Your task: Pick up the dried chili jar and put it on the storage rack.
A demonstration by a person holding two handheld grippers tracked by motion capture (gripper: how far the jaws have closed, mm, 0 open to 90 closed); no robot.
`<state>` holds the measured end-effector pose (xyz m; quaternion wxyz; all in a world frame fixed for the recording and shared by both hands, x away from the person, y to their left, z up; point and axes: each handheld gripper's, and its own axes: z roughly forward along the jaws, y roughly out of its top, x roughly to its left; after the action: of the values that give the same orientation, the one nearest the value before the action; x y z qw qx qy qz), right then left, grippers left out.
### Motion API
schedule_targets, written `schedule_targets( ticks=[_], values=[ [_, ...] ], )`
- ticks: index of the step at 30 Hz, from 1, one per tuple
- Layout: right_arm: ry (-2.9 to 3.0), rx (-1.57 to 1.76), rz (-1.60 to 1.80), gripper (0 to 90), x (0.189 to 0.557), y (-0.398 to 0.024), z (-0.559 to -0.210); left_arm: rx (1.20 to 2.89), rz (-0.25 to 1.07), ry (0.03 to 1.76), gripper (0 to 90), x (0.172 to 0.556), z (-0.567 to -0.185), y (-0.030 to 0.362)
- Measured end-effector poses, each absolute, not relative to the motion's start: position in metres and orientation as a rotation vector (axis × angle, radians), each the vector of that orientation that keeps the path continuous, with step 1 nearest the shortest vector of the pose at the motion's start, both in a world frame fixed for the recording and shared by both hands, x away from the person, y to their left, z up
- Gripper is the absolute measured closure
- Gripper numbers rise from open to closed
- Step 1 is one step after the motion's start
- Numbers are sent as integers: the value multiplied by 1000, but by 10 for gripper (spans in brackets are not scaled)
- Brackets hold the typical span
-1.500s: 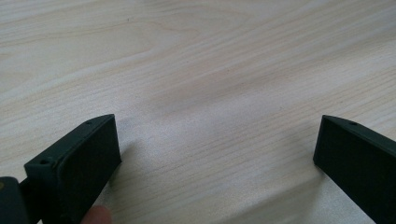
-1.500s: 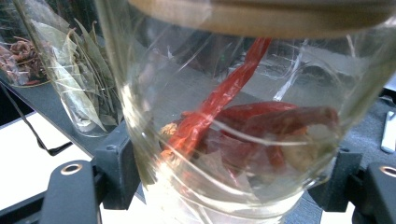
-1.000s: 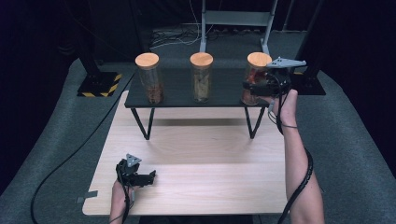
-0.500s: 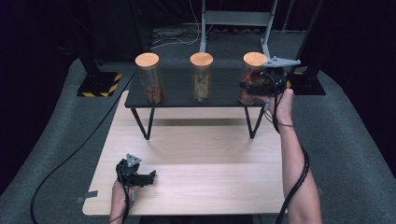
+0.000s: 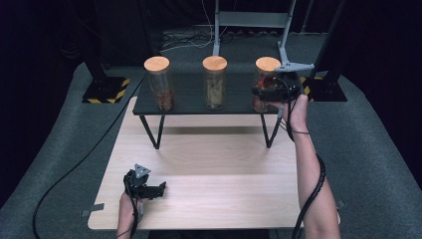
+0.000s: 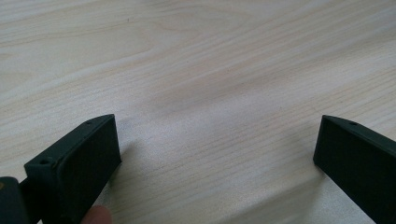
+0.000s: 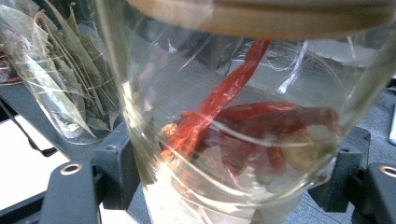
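A glass jar of red chillies [image 5: 263, 78] with a wooden lid stands at the right end of a low black shelf [image 5: 189, 103]. My right gripper [image 5: 261, 94] is shut on it, one jaw on each side of the glass. In the right gripper view the chilli jar [image 7: 243, 135] sits between the jaws of the right gripper [image 7: 229, 179], with its lid at the top edge. My left gripper [image 5: 158, 189] rests open on the wooden table [image 5: 224, 174] near the front left. In the left gripper view the left gripper [image 6: 217, 154] has only bare wood between its jaws.
Two more lidded jars stand on the shelf: one with reddish-brown contents [image 5: 160, 85] at the left, one with pale dried leaves [image 5: 214, 83] in the middle. The leaf jar [image 7: 56, 84] is close to the left of the chilli jar. Grey carpet surrounds the table.
My right gripper and the chilli jar have shifted a little to the left along the shelf. The left gripper has stayed where it was.
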<state>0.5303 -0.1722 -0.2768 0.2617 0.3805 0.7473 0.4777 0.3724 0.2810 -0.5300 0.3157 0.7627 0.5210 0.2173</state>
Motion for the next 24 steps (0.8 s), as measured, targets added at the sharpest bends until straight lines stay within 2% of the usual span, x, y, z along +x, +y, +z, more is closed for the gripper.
schedule_targets(
  ticks=[24],
  values=[
    [1984,1024,1314,239,533,-171,-282,2008,572,1373,0,372,-530,281]
  ],
)
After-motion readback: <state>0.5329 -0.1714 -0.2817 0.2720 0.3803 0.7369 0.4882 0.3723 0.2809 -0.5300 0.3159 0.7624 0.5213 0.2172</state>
